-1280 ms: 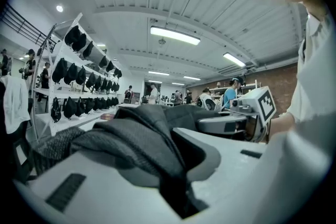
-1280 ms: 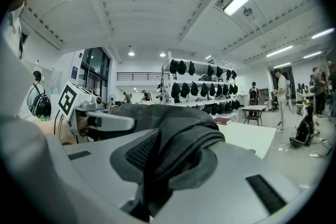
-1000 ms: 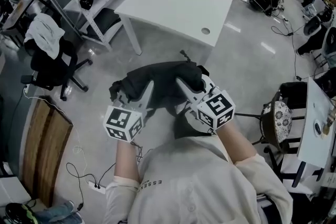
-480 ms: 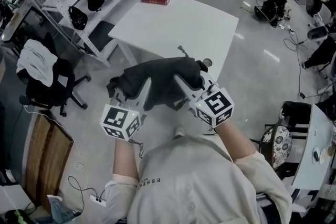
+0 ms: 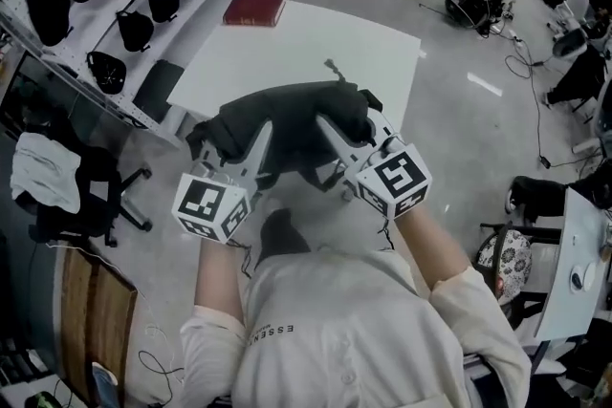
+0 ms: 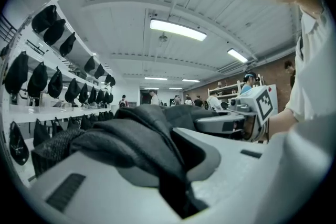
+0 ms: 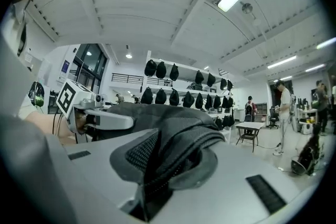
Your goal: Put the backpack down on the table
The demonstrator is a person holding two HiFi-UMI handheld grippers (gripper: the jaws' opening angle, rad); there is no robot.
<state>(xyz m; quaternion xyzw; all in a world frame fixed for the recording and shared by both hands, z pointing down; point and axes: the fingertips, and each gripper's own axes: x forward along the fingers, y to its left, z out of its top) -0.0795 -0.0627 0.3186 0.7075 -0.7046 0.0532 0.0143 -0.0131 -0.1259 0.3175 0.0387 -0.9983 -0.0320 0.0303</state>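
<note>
Head view: backpack (image 5: 287, 121) held aloft at the near edge of the white counter (image 5: 296, 38), not yet set down. Left claw (image 5: 256, 140) is clamped on a fabric fold (image 6: 149, 139) at its left, right claw (image 5: 331, 131) on a mesh-lined strap (image 7: 170, 157) at its right. Judged soft, limp and fairly light, so it will sag between grips; padded straps offer the soundest hold.

The backpack (image 5: 287, 121), carried by the left gripper (image 5: 260, 134) and the right gripper (image 5: 330, 129), now hangs over the near edge of the table (image 5: 316, 43); a second ago it was over the floor, well short of the table.
</note>
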